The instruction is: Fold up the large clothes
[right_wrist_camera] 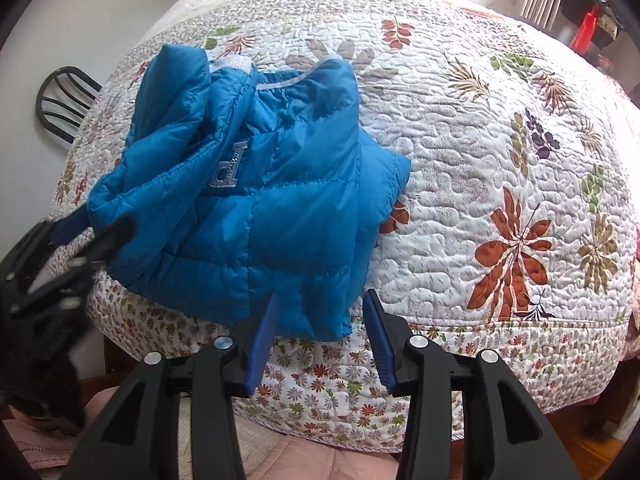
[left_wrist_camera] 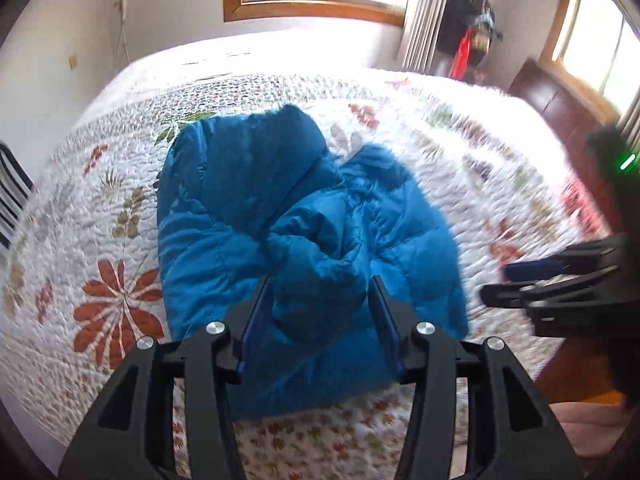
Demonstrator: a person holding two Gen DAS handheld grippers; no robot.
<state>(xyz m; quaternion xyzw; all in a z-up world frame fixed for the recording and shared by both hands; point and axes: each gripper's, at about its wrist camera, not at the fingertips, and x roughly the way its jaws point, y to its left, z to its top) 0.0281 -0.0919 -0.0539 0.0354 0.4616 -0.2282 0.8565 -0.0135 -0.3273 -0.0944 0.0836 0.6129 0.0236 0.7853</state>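
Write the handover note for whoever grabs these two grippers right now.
Left gripper: open, fingers either side of a bunched fold of the blue puffer jacket, not clamped.
Right gripper: open, at the jacket's near hem, holding nothing.
Jacket: crumpled in a heap on the floral quilt, near the bed's front edge.
Done: no neat fold visible.
Left: spread it flat, fold sleeves in, fold the body.

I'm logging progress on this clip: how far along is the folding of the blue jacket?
Done: the blue puffer jacket lies on the floral quilt, bunched rather than flat. In hand: nothing; the left hand-held gripper is open over its near edge, the right hand-held gripper open at the hem. Left: spreading and every fold.
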